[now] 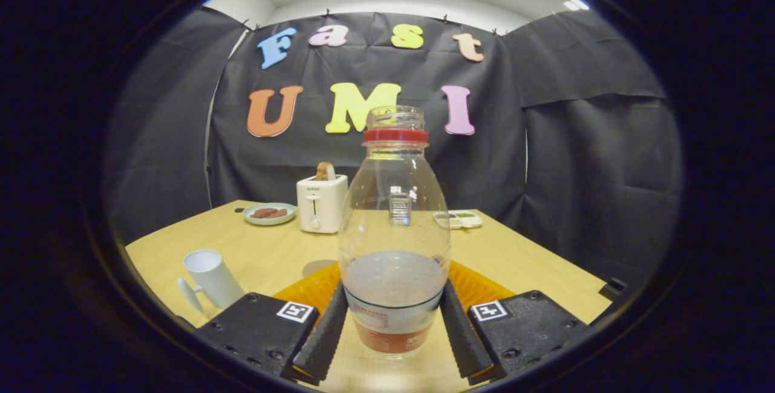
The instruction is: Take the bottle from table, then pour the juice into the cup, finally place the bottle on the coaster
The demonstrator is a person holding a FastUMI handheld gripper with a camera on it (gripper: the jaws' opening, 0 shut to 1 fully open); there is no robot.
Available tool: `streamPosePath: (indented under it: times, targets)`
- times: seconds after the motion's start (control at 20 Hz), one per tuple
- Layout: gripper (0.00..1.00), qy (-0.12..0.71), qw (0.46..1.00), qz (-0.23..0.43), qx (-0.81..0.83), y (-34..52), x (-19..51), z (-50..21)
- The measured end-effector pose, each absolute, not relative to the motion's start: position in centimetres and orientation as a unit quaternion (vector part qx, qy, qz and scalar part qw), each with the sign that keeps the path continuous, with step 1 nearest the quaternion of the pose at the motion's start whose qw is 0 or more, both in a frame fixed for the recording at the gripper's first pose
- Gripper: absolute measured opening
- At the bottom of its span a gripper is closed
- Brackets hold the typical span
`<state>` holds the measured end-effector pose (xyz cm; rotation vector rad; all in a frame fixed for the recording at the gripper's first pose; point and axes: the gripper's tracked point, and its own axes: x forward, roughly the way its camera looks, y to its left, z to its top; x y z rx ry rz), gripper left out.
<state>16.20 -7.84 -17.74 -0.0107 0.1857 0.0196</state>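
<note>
A: How far along is the job, would you say?

B: The tongs (393,320) are pinching the juice bottle (393,229), 1 finger pressed on each side of its lower body. So I judge the taking step done, or close to it. I cannot tell whether the bottle's base rests on the bench (254,247) or is lifted just clear.

A: And the pour?

B: I can't say from this. The bottle is uncapped, with a red ring below its open mouth, and pale cloudy juice fills only the lower third or so. The white cup (212,278) stands on the bench to the left of the left finger, tilted in this fisheye view, and its inside is not visible. So the pour may or may not be behind us.

A: The coaster?

B: An orange ribbed coaster (315,287) lies flat just beyond the fingers, its rim showing on both sides of the bottle. Whether the bottle is over it or just in front, I cannot tell. Setting down and letting go are at least left.

A: Which way does the bottle point?

B: Upright. Its long axis runs vertically, mouth up, no visible lean, and the juice surface sits level.
</note>
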Motion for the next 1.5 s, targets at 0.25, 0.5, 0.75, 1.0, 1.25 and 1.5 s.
streamPosePath:
  times: [0.25, 0.5, 0.75, 1.0, 1.25, 1.5]
  targets:
    - [0.8, 0.097, 0.991, 0.049, -0.074, -8.4, 16.5, -14.8]
    - [0.8, 0.082, 0.983, 0.037, -0.158, -8.9, 16.2, -12.0]
    - [0.8, 0.061, 0.97, 0.057, -0.227, -7.4, 15.6, -9.5]
    - [0.8, 0.052, 0.948, 0.033, -0.312, -7.7, 15.5, -8.9]
    - [0.8, 0.075, 0.94, 0.031, -0.331, -6.6, 16.1, -11.0]
    - [0.8, 0.059, 0.909, 0.01, -0.413, -4.7, 17.2, -11.0]
